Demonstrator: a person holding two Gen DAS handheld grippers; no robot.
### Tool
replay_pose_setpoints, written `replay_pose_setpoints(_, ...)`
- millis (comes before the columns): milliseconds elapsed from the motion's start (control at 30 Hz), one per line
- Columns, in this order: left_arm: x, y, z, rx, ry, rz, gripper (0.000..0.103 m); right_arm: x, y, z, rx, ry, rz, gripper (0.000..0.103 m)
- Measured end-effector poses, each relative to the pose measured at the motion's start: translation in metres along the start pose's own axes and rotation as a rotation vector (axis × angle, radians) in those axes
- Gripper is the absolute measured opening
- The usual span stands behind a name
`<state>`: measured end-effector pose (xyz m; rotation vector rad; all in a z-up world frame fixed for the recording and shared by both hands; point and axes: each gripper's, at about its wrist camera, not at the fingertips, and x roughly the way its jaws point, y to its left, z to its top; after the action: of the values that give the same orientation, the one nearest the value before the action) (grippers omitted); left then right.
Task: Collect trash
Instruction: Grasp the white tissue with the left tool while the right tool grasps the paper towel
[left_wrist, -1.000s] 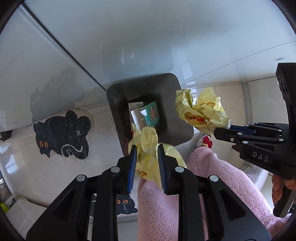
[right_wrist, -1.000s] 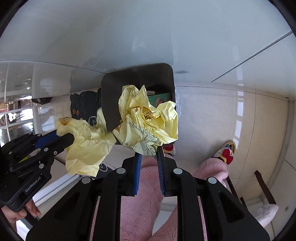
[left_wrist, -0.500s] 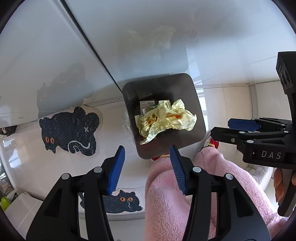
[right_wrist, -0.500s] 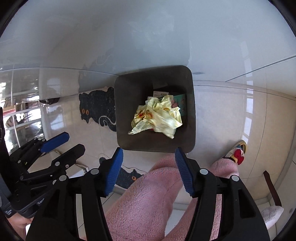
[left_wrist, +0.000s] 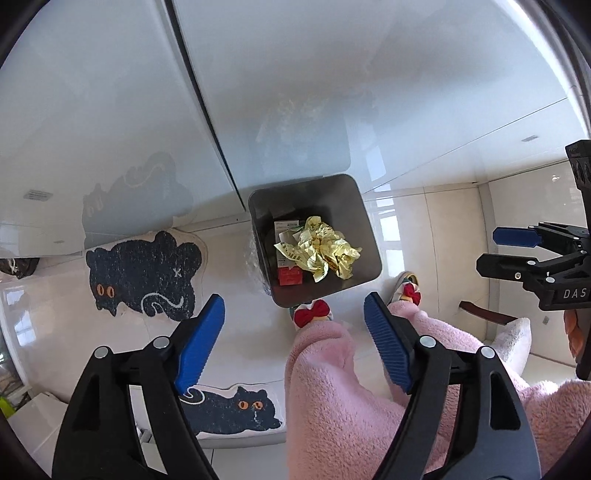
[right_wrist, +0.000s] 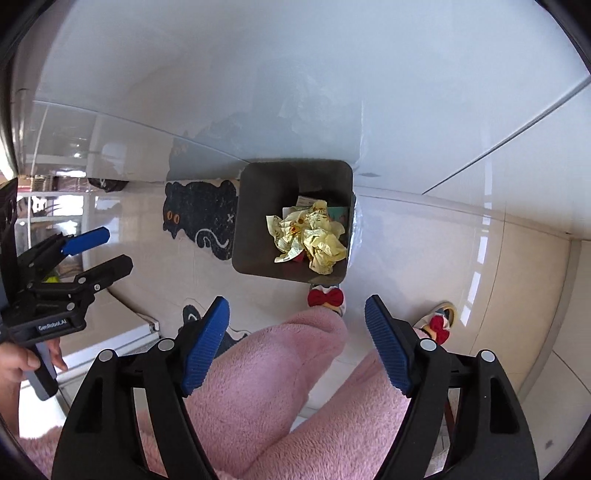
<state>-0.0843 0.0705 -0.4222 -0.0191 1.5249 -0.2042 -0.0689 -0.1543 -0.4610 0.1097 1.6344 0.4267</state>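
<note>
Both grippers' jaws gape empty above the bin (left_wrist: 364, 218), whose yellow wrappers (left_wrist: 319, 251) hide perhaps cartons.

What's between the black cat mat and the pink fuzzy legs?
The dark trash bin, holding crumpled yellow wrappers, sits between the cat mat and the pink legs in the right wrist view.

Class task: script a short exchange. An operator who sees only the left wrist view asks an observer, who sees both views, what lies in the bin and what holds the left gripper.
Operator: Beside the yellow paper in the bin I see a red box. Anything else?
Observer: Yes, a teal box against the bin's wall, partly under the paper.
Operator: What holds my left gripper?
Observer: A bare hand wrapped round its grey handle.
</note>
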Motion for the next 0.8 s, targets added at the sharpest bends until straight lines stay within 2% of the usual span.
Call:
replay_pose_setpoints(67,-0.023,-0.007,-0.003,0.0,-0.034,-0.014,0.08,-0.029,0.002,-0.01,-0.02,-0.041,0.008,0.079)
replay_pose_setpoints(167,-0.063,-0.019,-0.004,0.004,-0.102,-0.033,0.088,-0.08,0.004,-0.023,-0.036,-0.134,0.007,0.094)
replay_pose_setpoints(233,-0.092,-0.029,-0.003,0.003,-0.16,-0.05,0.093,-0.115,0.005,-0.03,-0.037,-0.209,0.007,0.099)
replay_pose_setpoints(433,-0.168,-0.057,0.014,0.048,-0.318,-0.117,0.095,-0.202,-0.002,-0.037,-0.012,-0.387,0.061,0.1)
replay_pose_setpoints(600,-0.215,-0.076,0.037,0.089,-0.435,-0.132,0.095,-0.261,-0.014,-0.033,0.012,-0.558,0.015,0.1)
replay_pose_setpoints(667,-0.228,-0.078,0.051,0.089,-0.467,-0.136,0.095,-0.277,-0.027,-0.025,0.031,-0.6,-0.015,0.1)
replay_pose_setpoints(800,-0.244,-0.082,0.084,0.093,-0.518,-0.1,0.095,-0.308,-0.052,-0.009,0.063,-0.676,-0.064,0.1)
